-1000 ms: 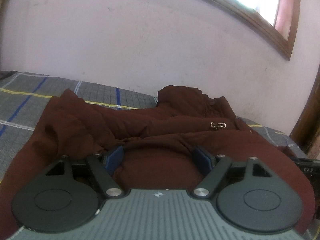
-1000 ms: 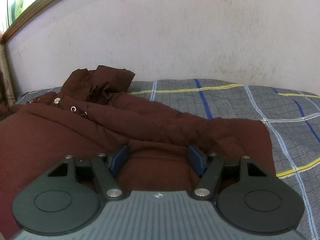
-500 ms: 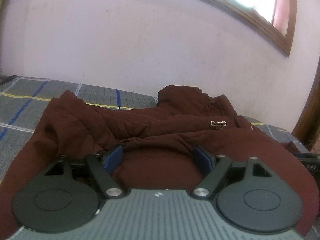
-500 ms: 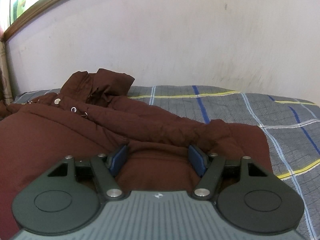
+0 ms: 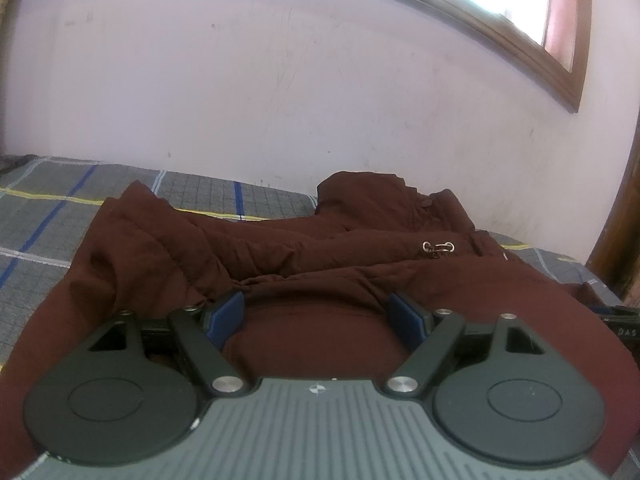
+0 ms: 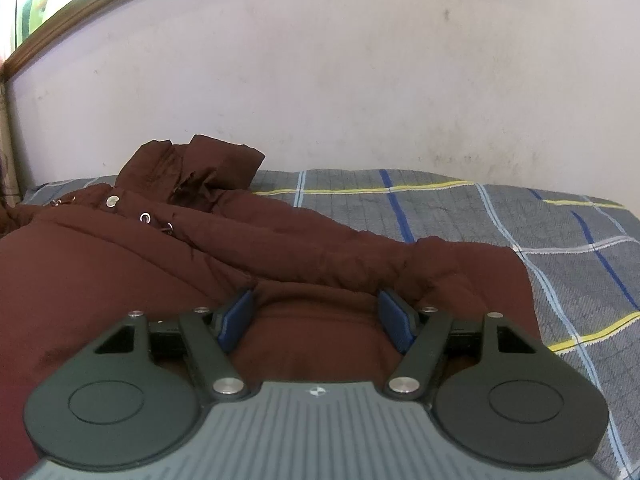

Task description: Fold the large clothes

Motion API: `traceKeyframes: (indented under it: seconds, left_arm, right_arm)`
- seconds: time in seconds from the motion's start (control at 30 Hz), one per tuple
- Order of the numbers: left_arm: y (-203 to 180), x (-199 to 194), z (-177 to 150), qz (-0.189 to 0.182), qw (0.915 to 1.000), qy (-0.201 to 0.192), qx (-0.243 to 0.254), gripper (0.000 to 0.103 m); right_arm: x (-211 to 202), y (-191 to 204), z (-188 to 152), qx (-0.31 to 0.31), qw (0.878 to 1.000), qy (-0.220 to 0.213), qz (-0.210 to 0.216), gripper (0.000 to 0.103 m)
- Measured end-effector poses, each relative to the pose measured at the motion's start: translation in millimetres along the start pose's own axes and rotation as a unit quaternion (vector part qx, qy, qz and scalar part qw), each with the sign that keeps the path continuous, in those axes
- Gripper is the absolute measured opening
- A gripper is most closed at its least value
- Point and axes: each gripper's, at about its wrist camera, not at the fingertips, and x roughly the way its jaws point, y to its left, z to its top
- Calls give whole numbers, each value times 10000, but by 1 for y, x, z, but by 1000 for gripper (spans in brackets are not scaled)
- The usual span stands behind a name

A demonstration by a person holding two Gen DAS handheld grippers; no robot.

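A large dark maroon padded jacket (image 5: 160,256) lies spread on a bed, its hood (image 5: 372,196) bunched toward the far wall. My left gripper (image 5: 316,304) sits at the jacket's near edge. A thick bulge of fabric fills the gap between its blue pads (image 5: 226,312), and they press on it. In the right wrist view the same jacket (image 6: 100,272) stretches to the left, with its hood (image 6: 192,168) and metal snaps (image 6: 145,218) at the back. My right gripper (image 6: 316,308) holds the near edge the same way, its jaws wide around padded fabric.
A grey checked bedsheet (image 6: 560,240) with blue and yellow lines covers the bed (image 5: 48,216). A pale wall (image 5: 280,100) runs right behind it, with a wooden window frame (image 5: 540,52) above. A dark wooden post (image 5: 616,240) stands at the far right.
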Motion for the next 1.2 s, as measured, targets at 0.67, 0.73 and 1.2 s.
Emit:
traceKeyframes:
  seconds: [0.67,0.73,1.2]
  left_arm:
    - [-6,-2,-2,130,9999,-92,54,81]
    - [-6,-3,-3,131,9999,-95,48,81]
    - [-4,-4,-3,99,9999,-135,-26,81]
  right_arm:
    - [-3,8,-1,-210,9994,-124,-253,72]
    - [-4,9,-2,-240,9992,-152,-286,72]
    - [-6,9,-2,-264,9990,-209,-293,72]
